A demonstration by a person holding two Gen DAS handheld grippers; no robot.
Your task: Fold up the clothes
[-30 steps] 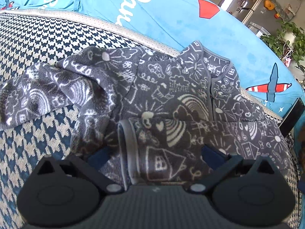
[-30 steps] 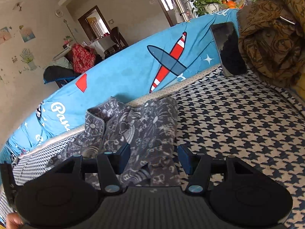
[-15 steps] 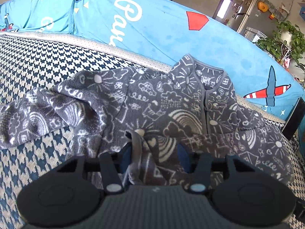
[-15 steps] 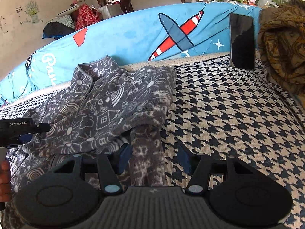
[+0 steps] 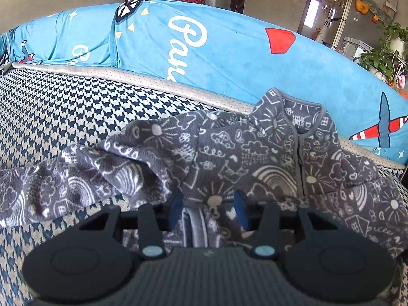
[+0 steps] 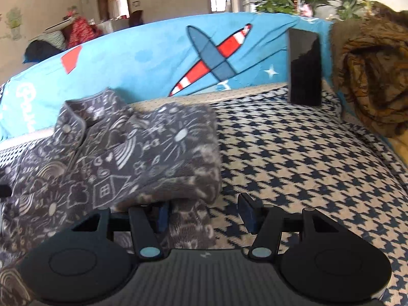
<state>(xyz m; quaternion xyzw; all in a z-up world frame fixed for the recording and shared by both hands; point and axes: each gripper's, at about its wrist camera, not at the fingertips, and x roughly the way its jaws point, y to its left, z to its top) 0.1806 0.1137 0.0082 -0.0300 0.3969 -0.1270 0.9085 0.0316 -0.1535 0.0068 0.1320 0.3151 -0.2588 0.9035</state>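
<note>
Grey printed garment (image 5: 229, 158) widthwise, collar probably toward the blue backrest (image 5: 229, 58)

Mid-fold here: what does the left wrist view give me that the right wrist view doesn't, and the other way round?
Only the left wrist view: the left gripper, jaws closing on a bunched fold with a grey hem, and the garment's loose sleeve trailing left over the cover.

Only the right wrist view: the right gripper with cloth against its left finger only, a dark phone propped upright against the blue backrest, and a brown blanket heaped at right.

Both: the grey doodle-print garment on the houndstooth cover.
</note>
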